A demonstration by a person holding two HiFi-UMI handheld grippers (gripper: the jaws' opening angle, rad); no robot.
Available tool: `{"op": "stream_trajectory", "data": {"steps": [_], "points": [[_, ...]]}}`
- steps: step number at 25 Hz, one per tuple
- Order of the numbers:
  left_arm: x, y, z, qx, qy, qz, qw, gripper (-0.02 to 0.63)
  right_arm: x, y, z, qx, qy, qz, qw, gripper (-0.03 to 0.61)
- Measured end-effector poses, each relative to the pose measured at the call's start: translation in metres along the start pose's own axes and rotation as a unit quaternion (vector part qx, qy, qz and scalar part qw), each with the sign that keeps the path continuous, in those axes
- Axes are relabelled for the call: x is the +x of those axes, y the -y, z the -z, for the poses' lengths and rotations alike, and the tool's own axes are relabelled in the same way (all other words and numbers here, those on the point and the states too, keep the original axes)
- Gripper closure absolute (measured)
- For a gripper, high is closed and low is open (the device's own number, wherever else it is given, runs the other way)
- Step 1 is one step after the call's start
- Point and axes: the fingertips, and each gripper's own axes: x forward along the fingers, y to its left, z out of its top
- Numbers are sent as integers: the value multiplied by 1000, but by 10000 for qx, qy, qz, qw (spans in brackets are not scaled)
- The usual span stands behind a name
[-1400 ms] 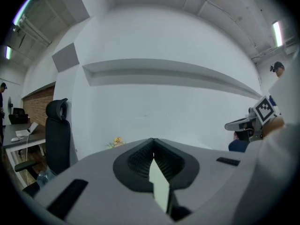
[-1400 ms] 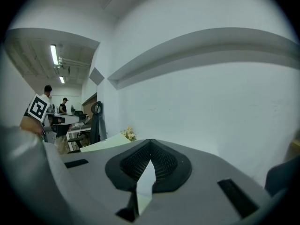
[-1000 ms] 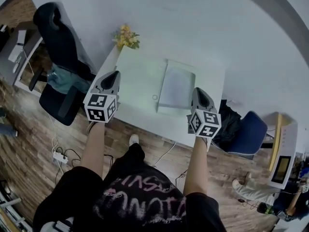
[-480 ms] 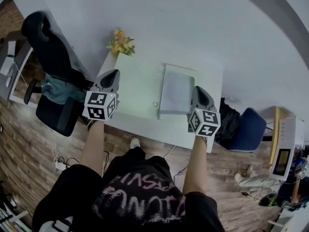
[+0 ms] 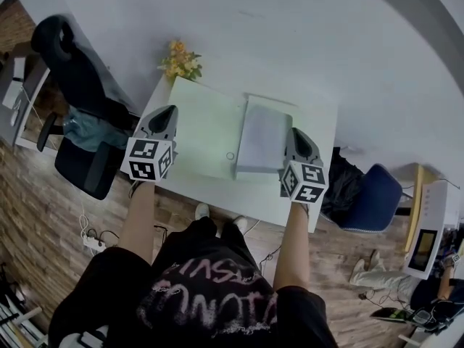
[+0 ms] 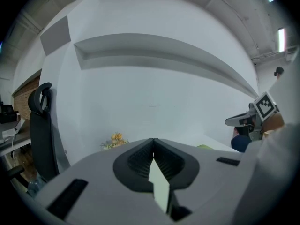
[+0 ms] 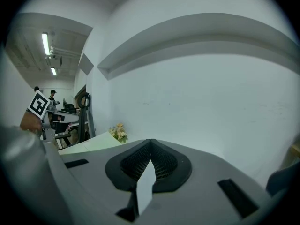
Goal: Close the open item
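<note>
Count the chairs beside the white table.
2: a black office chair left of the table, a blue chair at its right end. Others may be hidden.

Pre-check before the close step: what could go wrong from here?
1. The small ring lies just left of the grey item; the left claw could knock it.
2. Both claws are shut; a push from the right claw could slide the item across the table.

Pale grey rectangular item [image 5: 264,143], flat on table [image 5: 203,122], right of centre
</note>
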Motion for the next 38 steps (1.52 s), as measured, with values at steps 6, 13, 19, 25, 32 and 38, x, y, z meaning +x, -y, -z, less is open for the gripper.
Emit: {"op": "stream_trajectory", "data": {"steps": [6, 13, 19, 25, 32, 38], "points": [[3, 0, 10, -57, -144, -269, 9995, 612, 9, 15, 12, 32, -110, -202, 9997, 568], [-7, -18, 35, -154, -428, -700, 9965, 600, 23, 7, 33, 99, -277, -484, 9984, 568], [-10, -32, 56, -210, -745, -771, 9940, 520, 35, -1, 40, 79, -382, -599, 9974, 568], [-4, -42, 97, -410, -1510, -530, 9863, 451, 42, -4, 49, 89, -503, -588, 9970, 568], [-4, -54, 141, -727, -2136, -472, 9731, 430, 46, -1, 57, 92, -603, -523, 9968, 568], [-3, -63, 158, -975, -2391, -350, 9655, 425, 46, 1, 61, 86, -664, -463, 9967, 568]]}}
